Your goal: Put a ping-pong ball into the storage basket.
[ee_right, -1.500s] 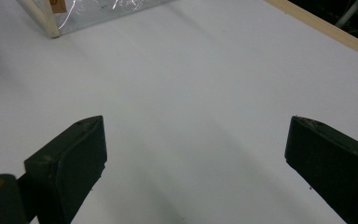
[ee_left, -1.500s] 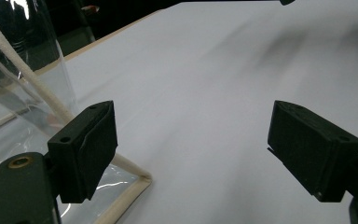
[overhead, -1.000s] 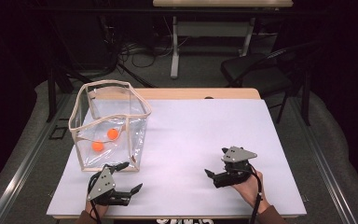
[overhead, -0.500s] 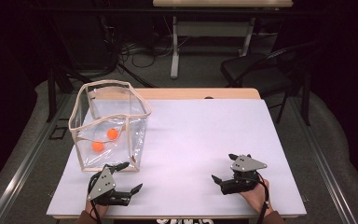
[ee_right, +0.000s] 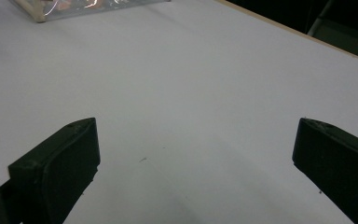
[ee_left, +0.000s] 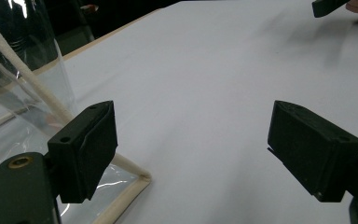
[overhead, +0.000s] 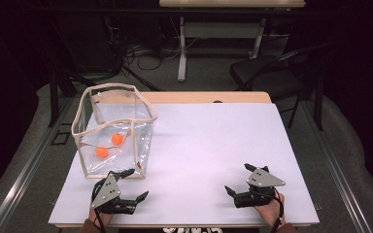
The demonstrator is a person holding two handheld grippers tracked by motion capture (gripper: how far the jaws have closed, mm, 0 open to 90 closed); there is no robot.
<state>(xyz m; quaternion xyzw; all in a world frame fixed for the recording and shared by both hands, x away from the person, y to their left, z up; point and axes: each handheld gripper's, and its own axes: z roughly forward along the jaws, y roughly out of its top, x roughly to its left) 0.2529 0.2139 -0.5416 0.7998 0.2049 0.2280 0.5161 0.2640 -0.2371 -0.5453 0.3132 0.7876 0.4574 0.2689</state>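
Overhead, both grippers lay low at the table's (overhead: 209, 145) near edge, left gripper (overhead: 131, 185) and right gripper (overhead: 239, 178) each spread wide and empty. Left gripper view showed one finger (ee_left: 85, 148) just beside the clear bag's (overhead: 114, 127) bottom corner; the high view showed two orange balls (overhead: 109, 145) inside it.

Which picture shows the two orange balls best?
The high view: both orange balls lie plainly inside the clear bag. The right gripper view catches an orange blur at the top edge; the left gripper view shows the bag's corner.
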